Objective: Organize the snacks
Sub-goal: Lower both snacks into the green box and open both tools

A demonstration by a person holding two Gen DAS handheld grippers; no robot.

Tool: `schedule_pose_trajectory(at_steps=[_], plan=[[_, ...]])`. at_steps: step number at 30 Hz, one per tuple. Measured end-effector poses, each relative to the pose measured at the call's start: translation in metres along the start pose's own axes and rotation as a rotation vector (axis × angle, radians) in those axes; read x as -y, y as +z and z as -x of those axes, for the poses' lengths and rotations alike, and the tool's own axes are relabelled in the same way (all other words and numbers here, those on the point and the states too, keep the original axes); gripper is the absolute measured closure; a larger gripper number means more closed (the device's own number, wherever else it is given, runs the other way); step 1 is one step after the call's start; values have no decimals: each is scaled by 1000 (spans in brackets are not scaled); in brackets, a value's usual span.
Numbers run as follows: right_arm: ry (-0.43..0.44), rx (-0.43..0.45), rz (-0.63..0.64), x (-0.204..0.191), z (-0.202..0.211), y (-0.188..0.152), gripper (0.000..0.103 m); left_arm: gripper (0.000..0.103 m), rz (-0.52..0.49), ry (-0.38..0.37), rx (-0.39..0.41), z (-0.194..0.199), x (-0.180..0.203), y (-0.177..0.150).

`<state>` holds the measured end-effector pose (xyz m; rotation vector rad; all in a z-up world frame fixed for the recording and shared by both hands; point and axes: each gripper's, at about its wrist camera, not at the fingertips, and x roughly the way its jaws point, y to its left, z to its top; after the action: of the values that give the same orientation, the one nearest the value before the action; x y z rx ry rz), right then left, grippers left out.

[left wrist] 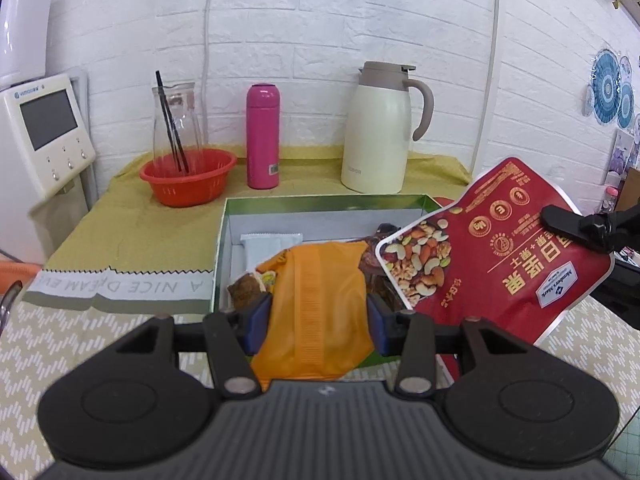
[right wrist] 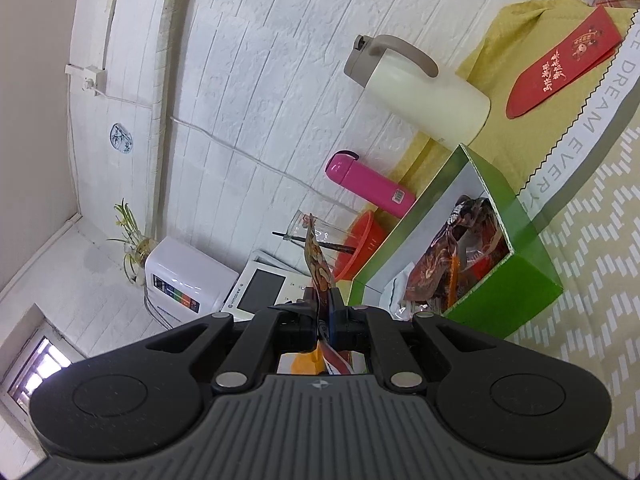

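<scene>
My left gripper (left wrist: pixel 318 316) is shut on an orange snack packet (left wrist: pixel 318 292) and holds it over the near edge of the green box (left wrist: pixel 320 200). The box holds a white packet (left wrist: pixel 270 246), a brown bar (left wrist: pixel 246 292) and dark brown packets (left wrist: pixel 372 264). My right gripper (right wrist: pixel 326 312) is shut on a red mixed-nuts bag (left wrist: pixel 496 240), seen edge-on in the right wrist view (right wrist: pixel 318 268). Its finger (left wrist: pixel 568 226) pinches the bag at the box's right side, above the table. The box also shows in the right wrist view (right wrist: pixel 532 264).
Behind the box stand a cream thermos jug (left wrist: pixel 378 128), a pink bottle (left wrist: pixel 262 136), and a glass carafe (left wrist: pixel 176 120) in a red basket (left wrist: pixel 188 176). A white appliance (left wrist: pixel 44 128) is at left. A red envelope (right wrist: pixel 560 64) lies on the yellow cloth (left wrist: pixel 120 208).
</scene>
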<state>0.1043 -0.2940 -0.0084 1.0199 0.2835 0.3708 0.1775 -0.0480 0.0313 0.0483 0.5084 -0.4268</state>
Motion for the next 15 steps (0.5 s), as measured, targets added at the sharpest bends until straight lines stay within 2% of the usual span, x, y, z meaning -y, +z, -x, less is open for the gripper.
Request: schedule_pose_trajectory(at_steps=[8,15], plan=[[40,56,-87,18,-32,24,92,59,-9,6,42,-32,3,28],[52,60,-100,32,-56,34,92,58,-14,29,43,-62,1,39]])
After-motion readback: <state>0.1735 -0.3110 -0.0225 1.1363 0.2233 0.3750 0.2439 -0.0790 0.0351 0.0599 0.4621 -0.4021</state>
